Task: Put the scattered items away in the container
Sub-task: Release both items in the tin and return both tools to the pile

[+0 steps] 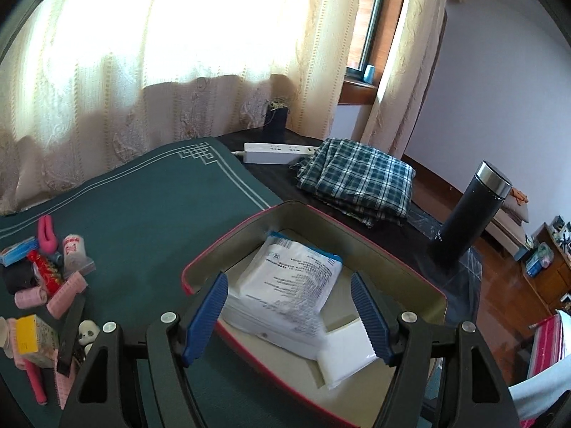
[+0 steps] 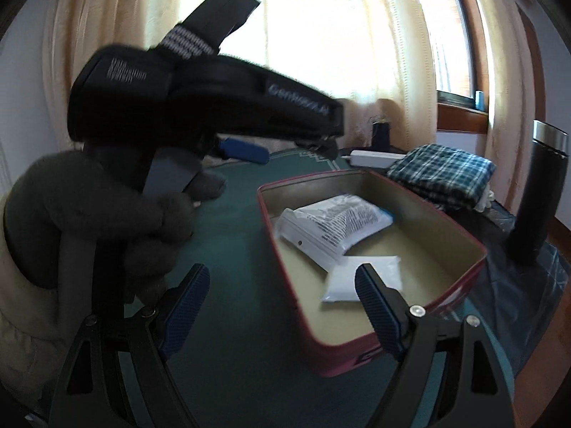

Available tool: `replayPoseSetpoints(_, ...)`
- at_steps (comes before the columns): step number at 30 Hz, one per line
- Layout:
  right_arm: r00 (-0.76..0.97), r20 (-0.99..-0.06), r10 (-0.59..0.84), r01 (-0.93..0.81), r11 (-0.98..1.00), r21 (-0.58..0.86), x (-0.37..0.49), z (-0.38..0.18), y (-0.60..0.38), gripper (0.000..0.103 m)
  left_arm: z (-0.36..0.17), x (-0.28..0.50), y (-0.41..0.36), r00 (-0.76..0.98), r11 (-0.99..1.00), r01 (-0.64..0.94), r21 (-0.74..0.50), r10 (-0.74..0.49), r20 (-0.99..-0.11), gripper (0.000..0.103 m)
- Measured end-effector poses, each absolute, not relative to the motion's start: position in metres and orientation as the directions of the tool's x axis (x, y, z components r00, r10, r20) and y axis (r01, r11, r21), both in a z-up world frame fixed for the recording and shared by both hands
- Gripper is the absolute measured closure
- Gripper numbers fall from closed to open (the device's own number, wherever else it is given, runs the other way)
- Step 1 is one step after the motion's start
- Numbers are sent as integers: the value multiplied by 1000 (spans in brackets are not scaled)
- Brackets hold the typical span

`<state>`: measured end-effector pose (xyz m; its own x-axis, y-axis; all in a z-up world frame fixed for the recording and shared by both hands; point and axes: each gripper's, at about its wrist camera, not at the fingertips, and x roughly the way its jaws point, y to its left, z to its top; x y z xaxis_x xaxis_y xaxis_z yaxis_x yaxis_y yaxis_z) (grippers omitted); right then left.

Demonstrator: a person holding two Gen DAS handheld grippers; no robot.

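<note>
A red-rimmed tin (image 1: pixel 232 232) with a cream inside stands on the green mat. In it a printed white packet (image 1: pixel 296 278) lies on a flat white box, with a small white packet (image 1: pixel 346 356) beside it. My left gripper (image 1: pixel 289 315) hovers open over the tin's near end, holding nothing. Scattered items lie at the left: pink rollers (image 1: pixel 67 294), a red wrapper (image 1: pixel 48 271), a yellow box (image 1: pixel 34 339), a panda figure (image 1: pixel 87 333). In the right wrist view my right gripper (image 2: pixel 283 310) is open and empty by the tin (image 2: pixel 307 178). A gloved hand (image 2: pixel 107 214) holds the left gripper there.
A folded plaid cloth (image 1: pixel 357 178), a white power strip (image 1: pixel 274 151) and a tall black flask (image 1: pixel 471 214) stand behind and right of the tin. The table ends at the right, above the wooden floor. Curtains hang close behind the mat.
</note>
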<state>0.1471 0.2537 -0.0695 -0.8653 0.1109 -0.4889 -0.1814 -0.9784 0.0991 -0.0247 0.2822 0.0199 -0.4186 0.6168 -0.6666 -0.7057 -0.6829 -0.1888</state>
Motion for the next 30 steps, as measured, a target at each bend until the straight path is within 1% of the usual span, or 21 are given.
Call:
replayPoseSetpoints(4,-872,-482,86,-144,-986,84,148,-68,238,16,21,-31,257,-444,-719,-661,-215,605,-661,29)
replayPoseSetpoints(8,-864,-501,51,-102,-992,74,143,-70,221,16,24,-33,225,-489,-757,-618,-211,580,-651,29)
replayPoseSetpoints(10,-851,-525,25,-78,-994,80,137,-73,211,16,25,-33,206,-522,-780,-594,-196,559,-644,29)
replayPoseSetpoints(11,-842,-540,12,-68,-994,84,132,-76,206,16,25,-33,195,-538,-793,-580,-188,546,-642,26)
replayPoseSetpoints(12,-832,-555,1,-58,-995,86,129,-78,199,16,25,-32,182,-558,-807,-562,-180,530,-639,20)
replayPoseSetpoints(15,-785,-618,-44,-27,-994,105,112,-88,186,16,19,-31,146,-604,-848,-507,-155,478,-638,20)
replayPoseSetpoints(19,-730,-679,-75,1,-994,108,93,-99,165,16,4,-32,90,-637,-895,-422,-147,408,-654,20)
replayPoseSetpoints(23,-715,-694,-84,38,-996,82,85,-100,145,16,-14,-38,39,-651,-934,-322,-154,336,-681,20)
replayPoseSetpoints(26,-693,-712,-115,55,-993,106,72,-101,141,16,-30,-45,5,-652,-958,-240,-155,278,-705,20)
replayPoseSetpoints(30,-669,-729,-144,47,-987,153,58,-100,137,16,-42,-51,-21,-645,-966,-200,-163,255,-721,20)
